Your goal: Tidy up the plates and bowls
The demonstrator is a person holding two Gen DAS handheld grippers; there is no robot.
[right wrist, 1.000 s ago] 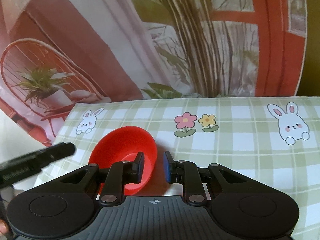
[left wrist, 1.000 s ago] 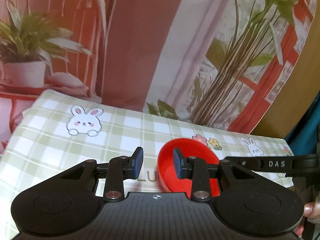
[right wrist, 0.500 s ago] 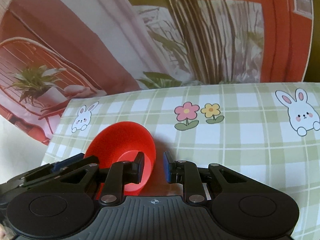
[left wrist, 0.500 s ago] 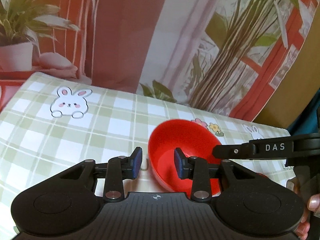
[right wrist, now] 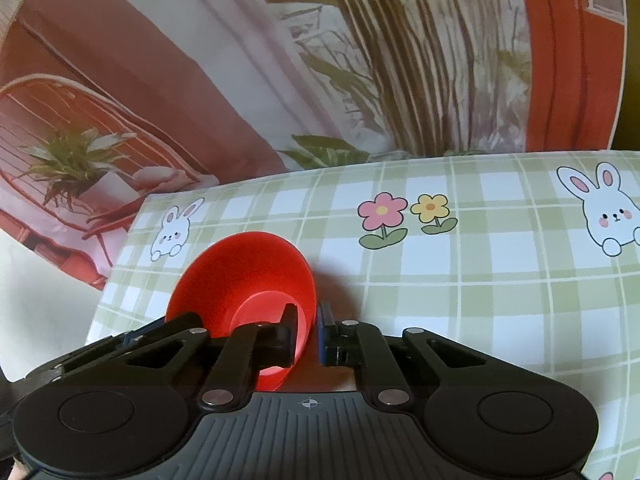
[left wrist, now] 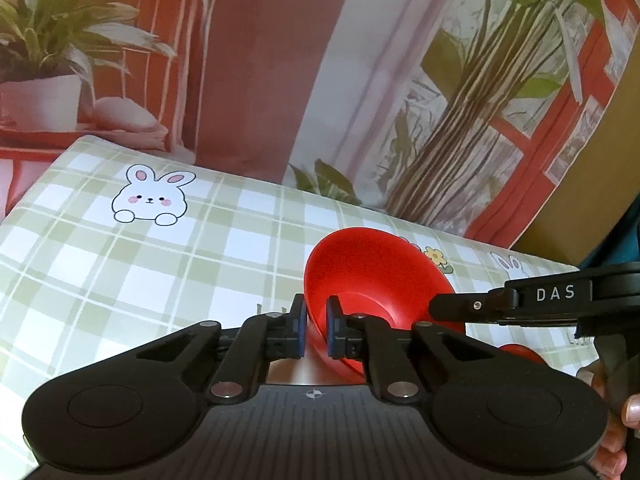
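A red bowl [left wrist: 380, 276] sits tilted over the green checked tablecloth [left wrist: 168, 264]. My left gripper [left wrist: 315, 330] is shut on its left rim, one blue pad outside the wall and one inside. In the right wrist view the same red bowl [right wrist: 248, 272] is gripped on its right rim by my right gripper [right wrist: 307, 336], also shut, with its left finger inside the bowl. The right gripper's black arm marked DAS [left wrist: 556, 294] reaches in from the right of the left wrist view.
A small red patch [left wrist: 520, 350] shows behind the right gripper's arm; I cannot tell what it is. A person's fingers [left wrist: 624, 412] hold that gripper's handle. A printed backdrop [right wrist: 360, 60] with plants hangs behind the table's far edge. Bare cloth stretches to the right [right wrist: 500, 280].
Both pairs of jaws have closed from a loose gap onto the red bowl's rim. Neither hand has shifted noticeably.
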